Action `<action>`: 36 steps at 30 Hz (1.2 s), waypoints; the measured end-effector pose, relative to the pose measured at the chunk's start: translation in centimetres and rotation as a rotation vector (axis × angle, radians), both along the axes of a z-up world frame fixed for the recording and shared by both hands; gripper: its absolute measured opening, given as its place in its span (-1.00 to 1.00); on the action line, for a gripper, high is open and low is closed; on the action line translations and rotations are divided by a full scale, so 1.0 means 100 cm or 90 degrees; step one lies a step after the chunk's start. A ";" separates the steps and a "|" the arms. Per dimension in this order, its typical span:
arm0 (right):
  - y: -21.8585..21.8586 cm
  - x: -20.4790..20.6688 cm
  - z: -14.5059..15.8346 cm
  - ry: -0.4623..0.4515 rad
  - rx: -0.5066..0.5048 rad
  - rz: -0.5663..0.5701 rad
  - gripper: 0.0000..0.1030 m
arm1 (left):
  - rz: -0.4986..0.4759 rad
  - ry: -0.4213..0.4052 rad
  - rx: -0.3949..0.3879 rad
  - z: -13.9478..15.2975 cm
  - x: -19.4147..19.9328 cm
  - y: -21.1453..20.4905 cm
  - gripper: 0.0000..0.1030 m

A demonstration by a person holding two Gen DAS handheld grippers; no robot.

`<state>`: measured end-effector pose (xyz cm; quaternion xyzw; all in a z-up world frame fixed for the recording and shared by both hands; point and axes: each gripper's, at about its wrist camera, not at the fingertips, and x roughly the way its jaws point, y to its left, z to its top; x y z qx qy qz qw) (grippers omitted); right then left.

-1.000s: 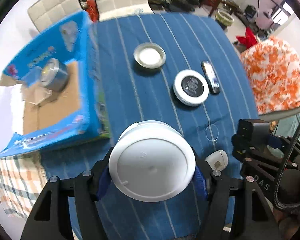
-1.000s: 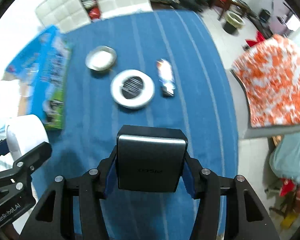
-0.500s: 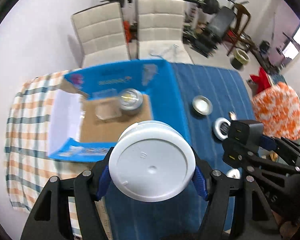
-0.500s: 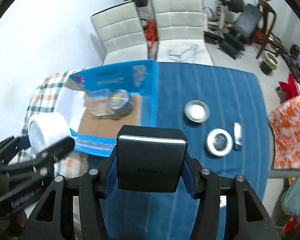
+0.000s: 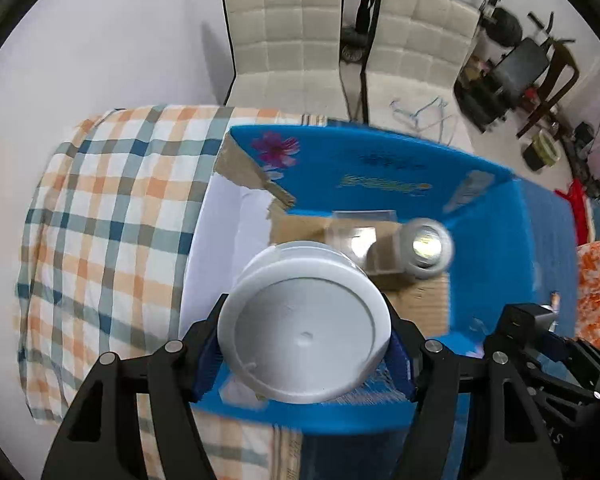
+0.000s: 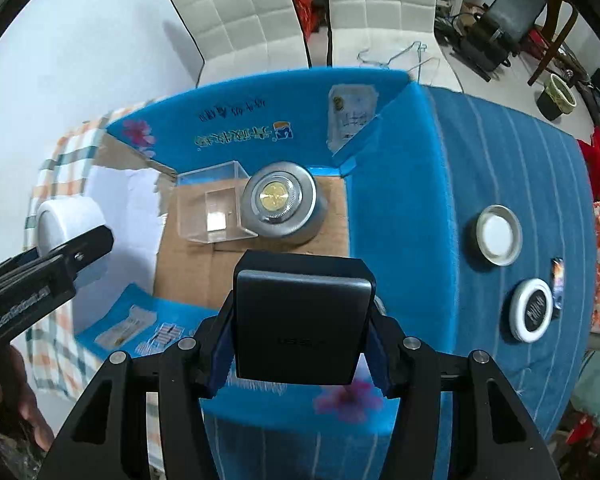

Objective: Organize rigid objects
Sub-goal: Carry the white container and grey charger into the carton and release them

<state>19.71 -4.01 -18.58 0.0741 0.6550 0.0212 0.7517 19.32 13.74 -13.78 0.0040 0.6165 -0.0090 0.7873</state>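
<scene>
My left gripper (image 5: 304, 356) is shut on a round white jar (image 5: 304, 328) and holds it over the left part of the open blue cardboard box (image 5: 380, 176). My right gripper (image 6: 300, 352) is shut on a flat black box (image 6: 300, 320) above the blue box's near wall (image 6: 400, 240). Inside the box lie a clear plastic cube (image 6: 216, 208) and a round silver tin with a gold centre (image 6: 280, 204). The left gripper and white jar show at the left of the right wrist view (image 6: 68, 220).
On the blue striped cloth (image 6: 520, 152) right of the box lie a silver lid (image 6: 498, 234), a white-rimmed black disc (image 6: 534, 310) and a small dark bar (image 6: 557, 280). A checked cloth (image 5: 112, 208) covers the table's left end. Two white chairs (image 5: 340, 40) stand behind.
Both grippers have swung left from above the striped cloth to above the blue box, each still holding its object. The box now fills the middle of both views.
</scene>
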 end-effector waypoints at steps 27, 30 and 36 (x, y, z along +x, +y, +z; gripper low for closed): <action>0.002 0.030 -0.116 0.130 -0.010 -0.043 0.13 | -0.051 0.127 0.010 -0.107 0.105 -0.006 0.29; 0.001 0.034 -0.117 0.137 -0.005 -0.047 0.13 | -0.049 0.134 0.002 -0.110 0.111 -0.005 0.28; 0.000 0.037 -0.109 0.129 0.004 -0.044 0.37 | -0.043 0.154 -0.007 -0.110 0.110 -0.004 0.29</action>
